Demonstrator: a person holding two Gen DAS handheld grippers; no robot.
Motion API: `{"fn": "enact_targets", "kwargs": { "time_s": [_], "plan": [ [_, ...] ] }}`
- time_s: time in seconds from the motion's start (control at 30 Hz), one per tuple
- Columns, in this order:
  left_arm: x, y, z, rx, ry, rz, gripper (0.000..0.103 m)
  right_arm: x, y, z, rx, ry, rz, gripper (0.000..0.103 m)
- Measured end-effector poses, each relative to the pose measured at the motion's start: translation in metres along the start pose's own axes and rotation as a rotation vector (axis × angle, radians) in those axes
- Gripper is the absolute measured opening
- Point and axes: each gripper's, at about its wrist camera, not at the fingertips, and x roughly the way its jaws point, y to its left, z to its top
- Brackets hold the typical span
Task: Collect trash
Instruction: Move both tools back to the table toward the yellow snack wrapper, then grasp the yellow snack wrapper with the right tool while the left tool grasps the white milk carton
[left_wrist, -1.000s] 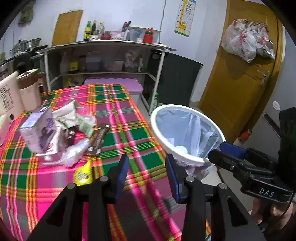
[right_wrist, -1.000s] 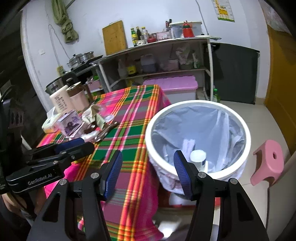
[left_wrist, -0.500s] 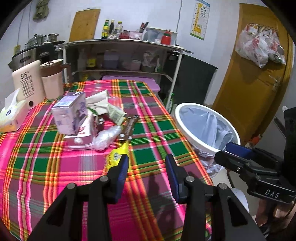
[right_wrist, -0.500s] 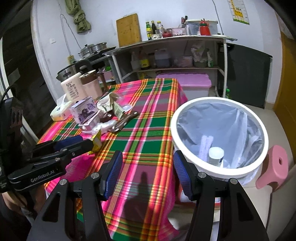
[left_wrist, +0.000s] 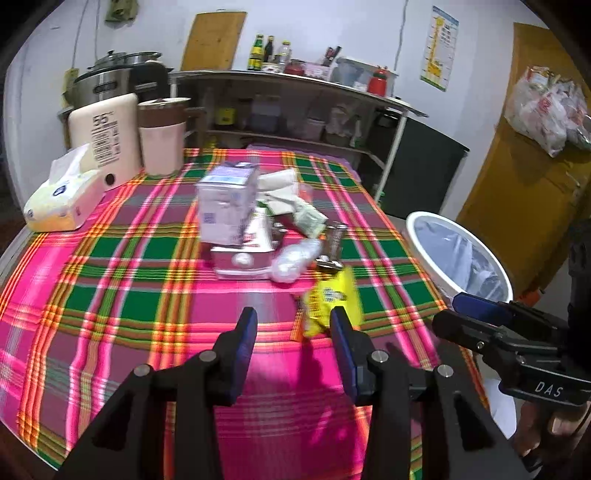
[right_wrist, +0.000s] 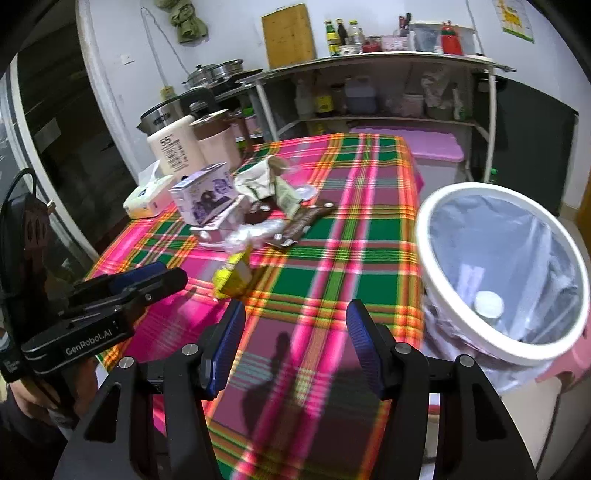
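Grippers both empty, jaws apart: left gripper (left_wrist: 291, 325), right gripper (right_wrist: 295, 325). Yellow wrapper (left_wrist: 330, 301) lies nearest on the cloth (left_wrist: 110, 295), pile (left_wrist: 255, 229) beyond, bin (right_wrist: 506, 273) beside the table. We should straddle the wrapper and close low.

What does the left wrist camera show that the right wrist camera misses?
Only the left view shows the orange door with plastic bags hanging on it. Only the right view shows inside the trash bin down to a white lid, plus the purple storage box. Both show the trash pile, yellow wrapper and plaid tablecloth.
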Motion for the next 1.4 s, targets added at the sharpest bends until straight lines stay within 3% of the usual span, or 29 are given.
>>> {"fn": "enact_targets", "kwargs": {
  "time_s": [0.3,0.53,0.7,0.9,1.4],
  "plan": [
    [0.000,0.029,0.003,-0.044,-0.009,0.036,0.043,0.035,0.029,0.015,-0.020,0.042,0.076,0.058],
    [0.003,0.043,0.008,-0.062,-0.015,0.030,0.052,0.069,0.039,0.020,-0.009,0.085,0.089,0.056],
    [0.006,0.048,0.017,-0.061,-0.024,0.025,0.056,0.087,0.039,0.022,0.007,0.120,0.097,0.037],
    [0.016,0.048,0.028,-0.046,-0.029,0.020,0.058,0.081,0.036,0.022,0.008,0.091,0.091,0.028],
    [0.050,0.045,0.051,-0.019,-0.029,0.042,0.060,0.058,0.018,0.020,0.031,0.053,0.069,0.026]
  ]
}}
